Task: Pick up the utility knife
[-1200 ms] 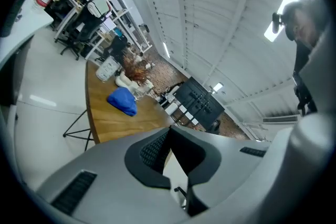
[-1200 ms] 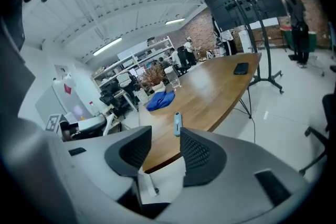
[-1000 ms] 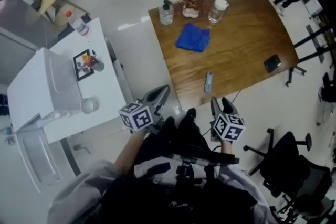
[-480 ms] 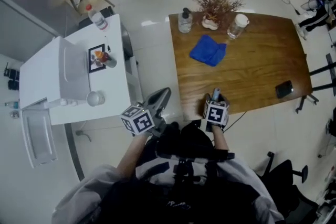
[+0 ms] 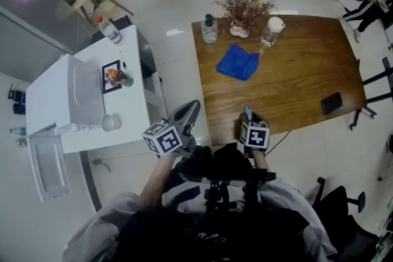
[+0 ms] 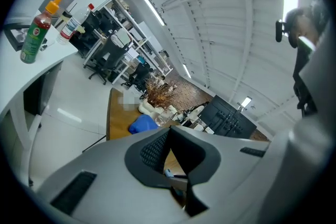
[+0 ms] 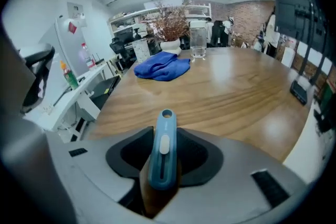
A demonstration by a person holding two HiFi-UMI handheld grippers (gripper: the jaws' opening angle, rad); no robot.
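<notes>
The blue utility knife (image 7: 164, 144) lies near the front edge of the wooden table (image 5: 295, 70), its hole end pointing away from me. My right gripper (image 7: 164, 162) has just been closing its jaws, and its dark pads now press on both sides of the knife's body. From the head view only the knife's tip (image 5: 248, 111) shows beyond the right gripper (image 5: 249, 118) and its marker cube. My left gripper (image 5: 188, 111) hovers off the table's left corner, over the floor, shut and holding nothing; in its own view the left gripper (image 6: 169, 131) has its jaw tips touching.
A blue cloth (image 5: 238, 63), a pump bottle (image 5: 209, 29), a dried plant (image 5: 241, 9) and a lidded glass jar (image 5: 269, 32) sit at the table's far side. A black phone (image 5: 331, 103) lies at the right. A white counter (image 5: 86, 101) stands to the left.
My right gripper has moved forward and down over the knife, and its jaws have closed onto it. The left gripper has shifted only slightly.
</notes>
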